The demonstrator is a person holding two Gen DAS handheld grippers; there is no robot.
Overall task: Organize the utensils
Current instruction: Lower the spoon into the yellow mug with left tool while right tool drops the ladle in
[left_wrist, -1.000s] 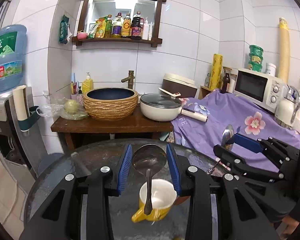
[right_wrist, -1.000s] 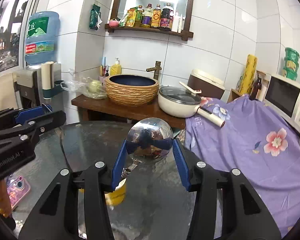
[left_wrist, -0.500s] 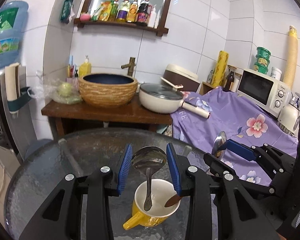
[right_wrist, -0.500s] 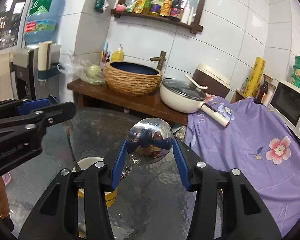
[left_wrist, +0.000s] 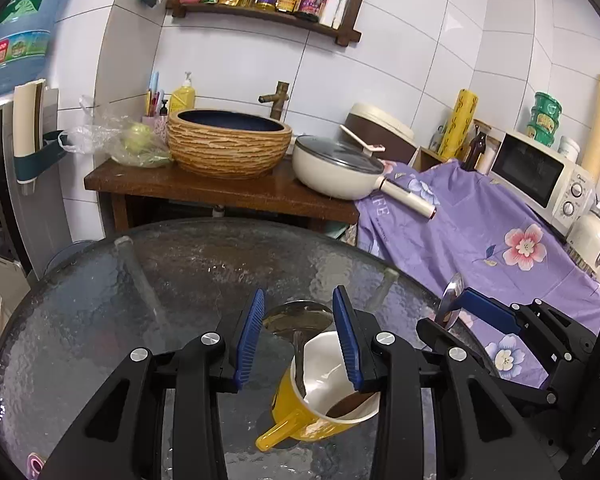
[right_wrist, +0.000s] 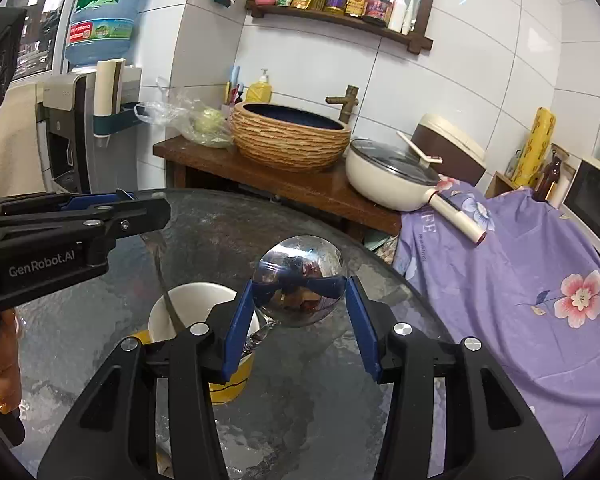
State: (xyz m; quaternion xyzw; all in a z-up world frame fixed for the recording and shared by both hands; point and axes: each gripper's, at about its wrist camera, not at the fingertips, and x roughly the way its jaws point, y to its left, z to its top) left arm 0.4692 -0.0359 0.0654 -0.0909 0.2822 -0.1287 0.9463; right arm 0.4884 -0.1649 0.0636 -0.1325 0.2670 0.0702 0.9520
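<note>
**Inspector:** What is recorded, from the largest item down?

**Assessor:** A round glass table (left_wrist: pixel 140 280) is noted. A yellow mug (left_wrist: pixel 286 408) with a white inside is stood on it, near the front edge. The left claw (left_wrist: pixel 298 292) is held directly over the mug, and the right claw (right_wrist: pixel 301 282) is held just beside it.

**Inspector:** How are the claws set?

**Assessor:** The right claw is clamped on the round bowl of a polished ladle (right_wrist: pixel 300 276), whose brown handle end is seen inside the mug, against the rim. The left claw appears closed on the bowl of a spoon (left_wrist: pixel 298 316), with the pads met by the bowl's edges. The spoon's handle is stood down inside the mug.

**Inspector:** What is judged to be the step in hand?

**Assessor:** Both utensils are being seated in the mug, handle down.

**Inspector:** How should it be done well?

**Assessor:** The ladle should be lowered until its handle is borne by the mug's floor, and only then released. One claw should be opened at a time. The heavy bowls are carried high, so the mug could be tipped; each utensil should be leaned against the rim before the pads are parted
</note>
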